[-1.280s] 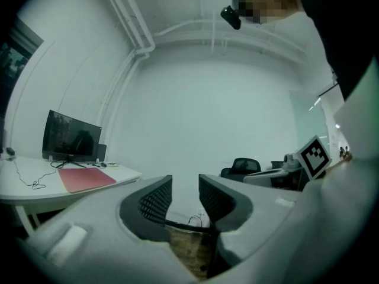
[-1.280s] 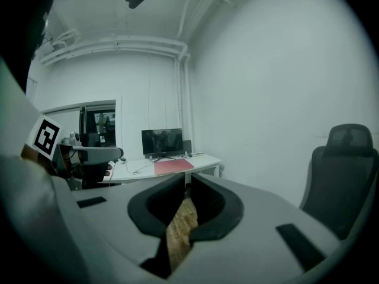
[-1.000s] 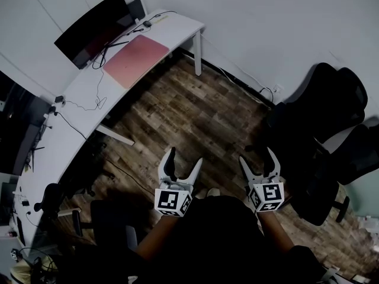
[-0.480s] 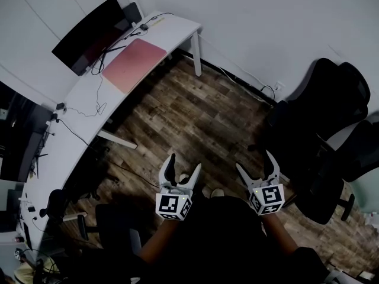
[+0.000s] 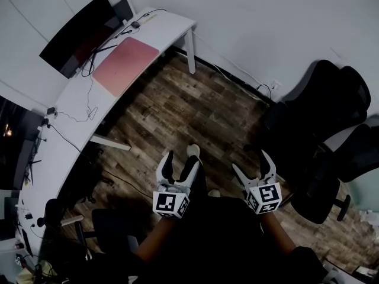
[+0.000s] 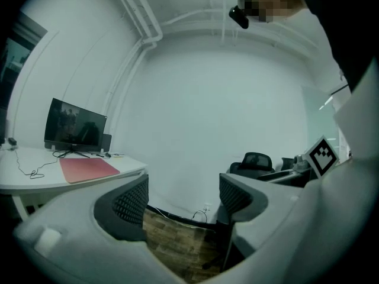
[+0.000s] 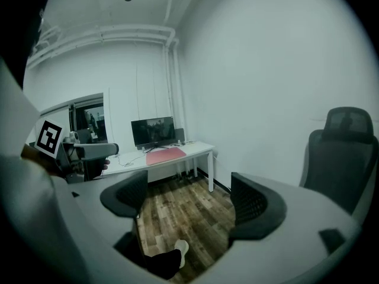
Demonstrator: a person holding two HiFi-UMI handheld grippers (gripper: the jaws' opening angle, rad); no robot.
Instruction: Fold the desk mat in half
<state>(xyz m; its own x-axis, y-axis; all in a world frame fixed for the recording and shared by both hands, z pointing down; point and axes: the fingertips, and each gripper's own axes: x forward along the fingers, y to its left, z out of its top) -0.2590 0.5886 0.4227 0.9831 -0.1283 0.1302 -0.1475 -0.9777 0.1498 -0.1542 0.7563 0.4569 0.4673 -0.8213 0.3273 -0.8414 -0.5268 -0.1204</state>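
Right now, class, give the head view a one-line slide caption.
Left gripper and right gripper, jaws open and empty, above wood floor; pink desk mat lies unfolded on white desk.

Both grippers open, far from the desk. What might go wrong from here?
1. Loose cables lie on the desk beside the desk mat; folding may snag or drag them.
2. The monitor stands just behind the mat, so a lifted edge might knock it.
The left gripper and right gripper are open, empty, nowhere near the mat yet.
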